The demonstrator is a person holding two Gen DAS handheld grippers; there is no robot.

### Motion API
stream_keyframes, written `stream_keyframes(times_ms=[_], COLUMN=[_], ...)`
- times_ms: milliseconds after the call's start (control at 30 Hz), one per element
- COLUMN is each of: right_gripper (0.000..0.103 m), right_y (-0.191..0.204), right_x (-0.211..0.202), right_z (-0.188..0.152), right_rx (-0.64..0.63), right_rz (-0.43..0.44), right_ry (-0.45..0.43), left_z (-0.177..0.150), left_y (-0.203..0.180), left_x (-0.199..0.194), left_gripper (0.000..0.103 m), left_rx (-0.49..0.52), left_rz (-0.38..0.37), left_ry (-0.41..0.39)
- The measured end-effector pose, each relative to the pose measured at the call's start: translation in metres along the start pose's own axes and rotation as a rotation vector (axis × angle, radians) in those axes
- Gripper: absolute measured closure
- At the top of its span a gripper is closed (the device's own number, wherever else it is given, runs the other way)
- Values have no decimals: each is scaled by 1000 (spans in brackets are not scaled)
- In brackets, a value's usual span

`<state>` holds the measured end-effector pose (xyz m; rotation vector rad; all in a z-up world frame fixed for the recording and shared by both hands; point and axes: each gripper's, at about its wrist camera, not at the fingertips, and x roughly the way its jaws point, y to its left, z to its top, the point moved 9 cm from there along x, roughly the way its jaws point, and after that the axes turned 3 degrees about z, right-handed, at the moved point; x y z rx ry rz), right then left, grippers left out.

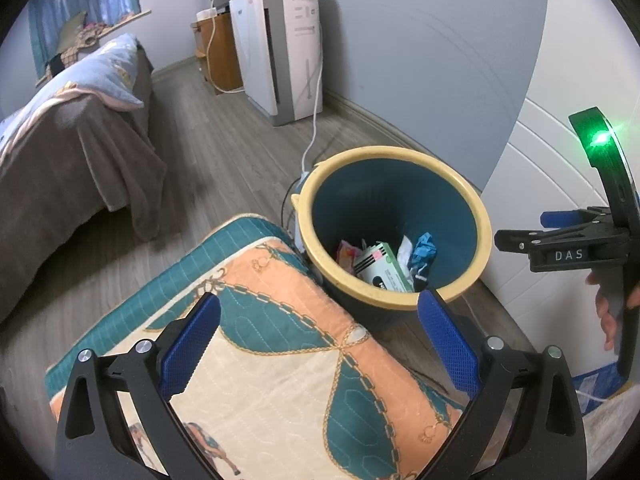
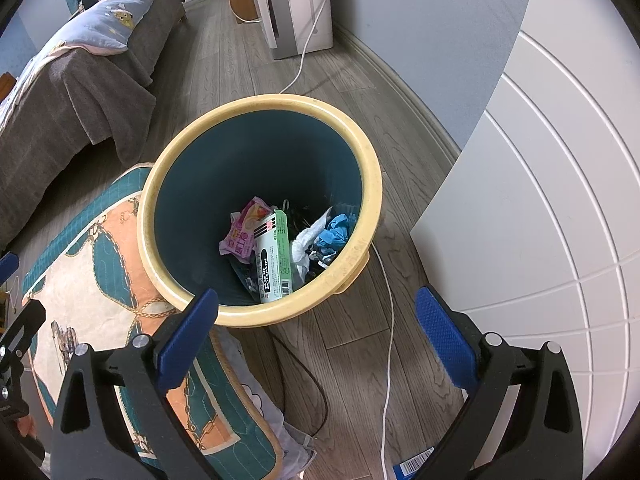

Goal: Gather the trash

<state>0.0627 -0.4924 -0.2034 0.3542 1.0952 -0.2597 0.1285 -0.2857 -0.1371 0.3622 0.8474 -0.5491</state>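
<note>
A dark teal bin with a yellow rim (image 1: 484, 224) (image 2: 372, 184) stands on the wood floor. Inside lie a green-white box (image 2: 274, 258) (image 1: 384, 270), a pink wrapper (image 2: 244, 232), a white crumpled tissue (image 2: 306, 242) and blue crumpled plastic (image 2: 334, 230) (image 1: 424, 248). My left gripper (image 1: 318, 308) is open and empty above a quilted cushion (image 1: 280, 344), just short of the bin. My right gripper (image 2: 316, 306) is open and empty over the bin's near rim; it also shows at the right of the left wrist view (image 1: 560, 236).
A bed with a brown blanket (image 1: 68, 160) lies to the left. A white appliance (image 1: 288, 48) stands by the far wall, its white cable (image 2: 386, 320) running past the bin. A white panelled door (image 2: 540, 208) is on the right. A blue packet (image 2: 412, 466) lies on the floor.
</note>
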Motion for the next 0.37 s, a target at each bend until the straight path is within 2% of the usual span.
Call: stream_keyframes(times_ms=[200,367], right_gripper=[6,6], right_y=[0,12], right_x=[-1,-3], right_z=[-2,-2], right_rx=[7,19], right_rz=[-9,-23], right_ry=[-2,8], left_z=[-1,-3], left_y=[5,21], left_x=[-10,-45], left_gripper=[5,5], left_rx=[-1,-43], left_rz=[19,29], left_ry=[-3,-25])
